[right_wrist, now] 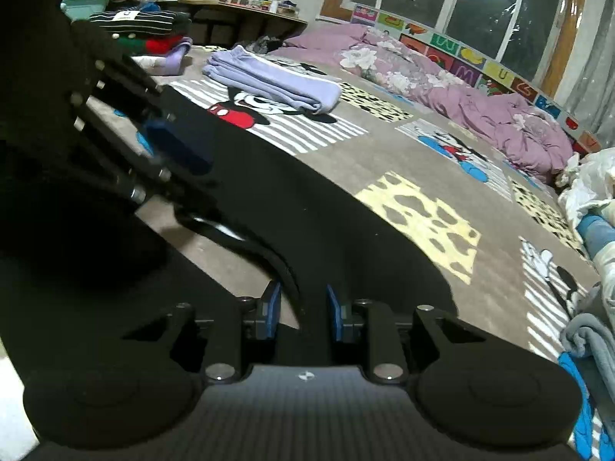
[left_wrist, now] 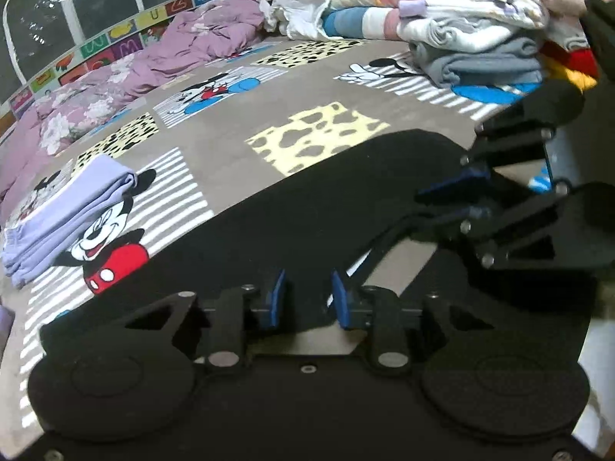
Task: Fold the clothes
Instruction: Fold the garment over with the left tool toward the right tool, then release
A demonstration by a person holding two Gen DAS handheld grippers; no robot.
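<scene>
A black garment [left_wrist: 326,199] [right_wrist: 307,211] lies spread flat on the cartoon-print bed sheet [left_wrist: 230,115], its near edge under both grippers. My left gripper [left_wrist: 308,297] is low over that edge, its blue pads a narrow gap apart with black cloth between them. My right gripper [right_wrist: 302,307] stands the same way, and a hem runs up between its pads. No pad visibly presses the cloth. In the left wrist view the right gripper [left_wrist: 461,198] comes in from the right. One blue pad [right_wrist: 180,146] of the left gripper shows in the right wrist view.
A folded lilac garment [left_wrist: 73,207] [right_wrist: 276,80] lies further along the bed. A stack of folded clothes [left_wrist: 480,38] sits at the far side, and a crumpled purple quilt [left_wrist: 153,57] [right_wrist: 480,107] runs along the window. A cluttered table [right_wrist: 238,4] stands beyond the bed.
</scene>
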